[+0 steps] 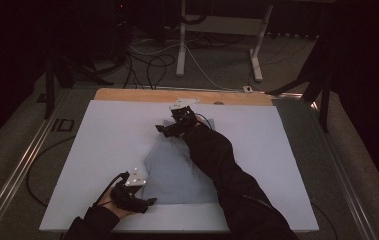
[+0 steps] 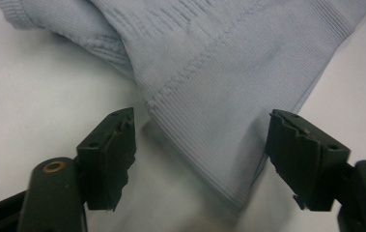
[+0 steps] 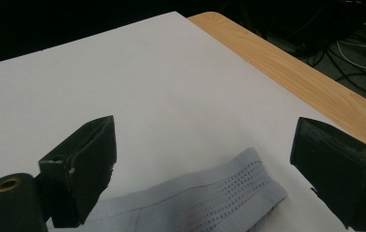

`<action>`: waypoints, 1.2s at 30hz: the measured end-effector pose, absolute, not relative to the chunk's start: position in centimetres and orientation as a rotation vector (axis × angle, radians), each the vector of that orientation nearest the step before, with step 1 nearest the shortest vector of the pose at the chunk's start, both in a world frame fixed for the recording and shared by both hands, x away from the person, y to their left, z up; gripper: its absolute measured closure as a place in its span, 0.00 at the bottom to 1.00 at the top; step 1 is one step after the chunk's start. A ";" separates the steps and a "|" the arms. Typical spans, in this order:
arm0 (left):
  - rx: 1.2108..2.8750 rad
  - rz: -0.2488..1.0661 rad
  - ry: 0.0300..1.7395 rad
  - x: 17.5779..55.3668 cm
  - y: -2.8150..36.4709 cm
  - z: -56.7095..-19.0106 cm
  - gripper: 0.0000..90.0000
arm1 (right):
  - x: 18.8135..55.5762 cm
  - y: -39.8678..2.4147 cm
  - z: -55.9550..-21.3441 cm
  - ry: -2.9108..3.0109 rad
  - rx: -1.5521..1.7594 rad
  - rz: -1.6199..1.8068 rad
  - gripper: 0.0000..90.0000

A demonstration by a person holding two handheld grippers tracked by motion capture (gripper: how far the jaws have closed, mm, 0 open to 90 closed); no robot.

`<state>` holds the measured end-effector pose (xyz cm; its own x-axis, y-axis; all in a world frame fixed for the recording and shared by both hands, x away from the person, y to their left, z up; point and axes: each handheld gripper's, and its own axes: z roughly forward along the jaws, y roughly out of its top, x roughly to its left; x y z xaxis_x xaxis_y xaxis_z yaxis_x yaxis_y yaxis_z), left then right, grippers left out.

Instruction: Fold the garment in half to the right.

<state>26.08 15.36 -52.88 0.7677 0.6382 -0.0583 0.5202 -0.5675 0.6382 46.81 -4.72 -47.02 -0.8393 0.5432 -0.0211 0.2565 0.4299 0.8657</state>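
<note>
High view, one blue garment (image 1: pixel 177 172), two grippers (left (image 1: pixel 144 202), right (image 1: pixel 164 129)).

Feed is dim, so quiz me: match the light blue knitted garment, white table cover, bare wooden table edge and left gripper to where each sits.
1 light blue knitted garment
2 white table cover
3 bare wooden table edge
4 left gripper

A far side of table
B garment's near-left corner
C spread under the garment
D middle of the cover

Pairs: 1-D, 2-C, 3-A, 4-B
</note>
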 end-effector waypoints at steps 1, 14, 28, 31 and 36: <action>2.295 0.225 0.858 26.1 15.3 -52.9 0.41 | 46.8 -4.7 -47.1 2.391 0.708 1.377 0.10; 2.319 0.258 0.826 25.0 14.0 -52.6 0.71 | 47.4 -4.3 -47.2 2.416 0.718 1.362 0.10; 2.277 0.335 0.787 24.8 13.5 -52.1 0.96 | 48.1 -3.5 -47.0 2.436 0.726 1.338 0.14; 2.276 0.343 0.776 24.7 13.4 -51.9 0.96 | 48.4 -3.2 -47.2 2.442 0.741 1.312 0.14; 2.265 0.349 0.772 24.7 13.4 -51.7 0.96 | 49.0 -2.5 -47.8 2.444 0.823 1.258 0.11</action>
<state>24.69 13.36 -51.71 0.7852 0.6187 0.0251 0.4280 -0.5715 0.7002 49.03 -2.51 -47.77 -0.8017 0.5975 0.0181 0.3620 0.4612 0.8101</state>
